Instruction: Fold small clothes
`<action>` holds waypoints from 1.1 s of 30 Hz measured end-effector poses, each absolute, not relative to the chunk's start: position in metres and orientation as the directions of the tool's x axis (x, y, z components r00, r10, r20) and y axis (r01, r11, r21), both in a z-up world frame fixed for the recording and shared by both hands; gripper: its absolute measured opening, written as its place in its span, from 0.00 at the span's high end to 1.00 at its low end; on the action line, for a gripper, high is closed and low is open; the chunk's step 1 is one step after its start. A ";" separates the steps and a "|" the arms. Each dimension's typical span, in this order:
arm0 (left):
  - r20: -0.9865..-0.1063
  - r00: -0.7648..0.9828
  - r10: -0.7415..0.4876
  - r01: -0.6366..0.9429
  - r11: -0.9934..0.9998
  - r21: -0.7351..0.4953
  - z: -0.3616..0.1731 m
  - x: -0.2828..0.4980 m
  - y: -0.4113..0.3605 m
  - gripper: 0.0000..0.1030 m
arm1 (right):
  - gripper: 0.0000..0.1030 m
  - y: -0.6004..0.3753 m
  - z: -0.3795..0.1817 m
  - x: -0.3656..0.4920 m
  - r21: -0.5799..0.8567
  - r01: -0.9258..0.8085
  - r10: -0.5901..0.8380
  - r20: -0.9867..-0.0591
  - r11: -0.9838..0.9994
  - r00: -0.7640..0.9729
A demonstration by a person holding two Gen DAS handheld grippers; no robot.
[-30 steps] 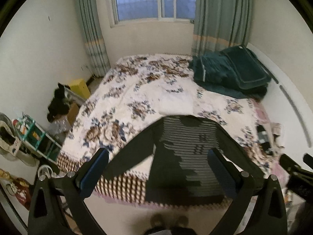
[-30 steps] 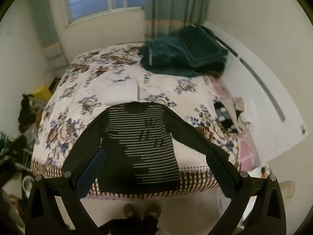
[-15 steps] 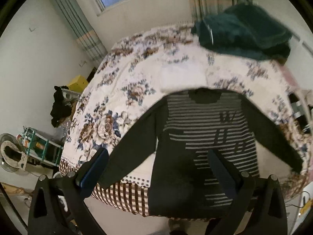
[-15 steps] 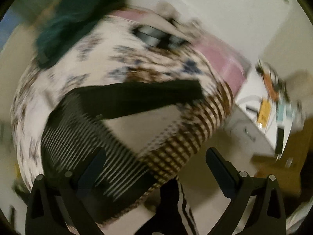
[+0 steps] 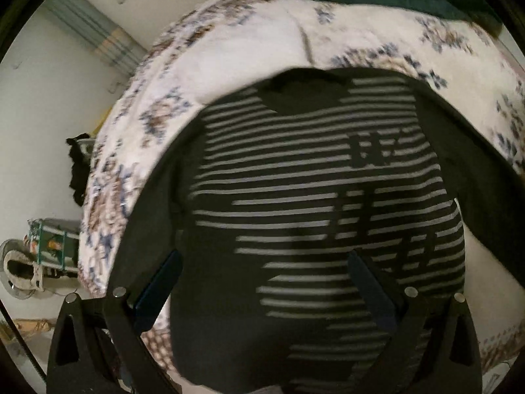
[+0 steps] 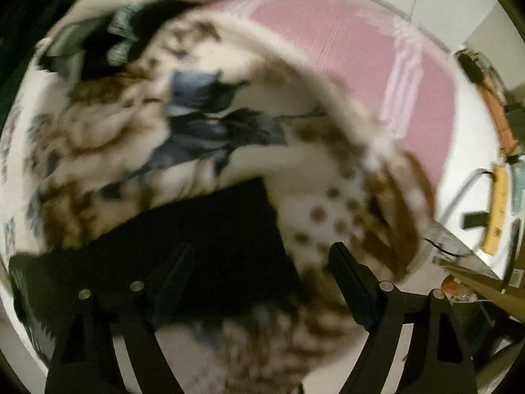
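One sweater (image 5: 321,216), black with pale stripes, lies flat on the bed (image 5: 249,49) near its foot edge, collar away from us, hem at the edge, sleeves spread toward the two side edges. We judge the step in hand to be the first fold: each sleeve end should be pinched near its cuff, only the top layer taken, and carried across the chest without dragging the body. Our left gripper (image 5: 262,279) stands wide over the lower chest, holding nothing. Our right gripper (image 6: 259,269) is closing but not yet shut, with the black sleeve (image 6: 197,229) end between its jaws; the view is blurred, so contact is probably not made.
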State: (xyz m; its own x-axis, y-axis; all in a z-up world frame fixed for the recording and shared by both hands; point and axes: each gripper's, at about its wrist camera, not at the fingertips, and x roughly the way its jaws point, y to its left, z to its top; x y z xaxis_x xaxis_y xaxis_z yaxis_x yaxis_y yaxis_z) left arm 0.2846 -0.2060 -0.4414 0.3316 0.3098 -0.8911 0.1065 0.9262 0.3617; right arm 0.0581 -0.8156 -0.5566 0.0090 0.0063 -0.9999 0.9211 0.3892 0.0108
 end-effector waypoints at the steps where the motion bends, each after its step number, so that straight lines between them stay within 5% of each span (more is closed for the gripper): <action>1: -0.895 0.325 0.306 0.115 0.926 0.359 -0.450 0.287 -0.211 0.00 | 0.35 -0.819 -0.565 0.059 0.043 0.925 0.033 -0.999 0.377 0.033; 2: -0.899 0.317 0.301 0.127 0.926 0.354 -0.461 0.291 -0.220 0.00 | 0.50 -0.820 -0.573 0.062 0.091 0.927 0.054 -0.996 0.364 0.077; 3: -0.903 0.313 0.293 0.137 0.927 0.348 -0.468 0.293 -0.226 0.00 | 0.84 -0.819 -0.574 0.065 0.095 0.925 0.045 -0.995 0.369 0.084; 4: -0.906 0.315 0.283 0.149 0.928 0.341 -0.475 0.295 -0.232 0.00 | 0.97 -0.816 -0.572 0.071 0.068 0.914 0.007 -0.997 0.399 0.071; 11: -0.912 0.337 0.233 0.177 0.936 0.304 -0.489 0.304 -0.258 0.00 | 0.97 -0.827 -0.501 0.081 0.094 0.906 -0.205 -0.960 0.413 0.193; 16: -0.917 0.334 0.219 0.184 0.939 0.292 -0.495 0.308 -0.272 0.00 | 0.97 -0.854 -0.507 0.098 0.099 0.926 -0.191 -0.965 0.363 0.178; 17: -0.918 0.331 0.219 0.184 0.939 0.291 -0.496 0.309 -0.275 0.00 | 0.92 -0.857 -0.514 0.096 0.080 0.932 -0.182 -0.971 0.355 0.152; 19: -0.919 0.330 0.217 0.180 0.941 0.287 -0.498 0.309 -0.276 0.00 | 0.63 -0.871 -0.529 0.094 0.084 0.946 -0.130 -0.983 0.314 0.131; 22: -0.918 0.327 0.224 0.176 0.940 0.292 -0.501 0.309 -0.275 0.00 | 0.49 -0.877 -0.531 0.064 0.201 0.963 -0.090 -0.971 0.178 0.219; 29: -0.925 0.276 0.259 0.150 0.939 0.308 -0.524 0.301 -0.256 0.00 | 0.42 -0.860 -0.581 0.028 0.412 0.911 0.044 -0.910 0.019 0.411; 33: -0.925 0.270 0.268 0.131 0.941 0.311 -0.534 0.296 -0.244 0.00 | 0.45 -0.854 -0.593 0.034 0.464 0.884 -0.059 -0.885 -0.058 0.461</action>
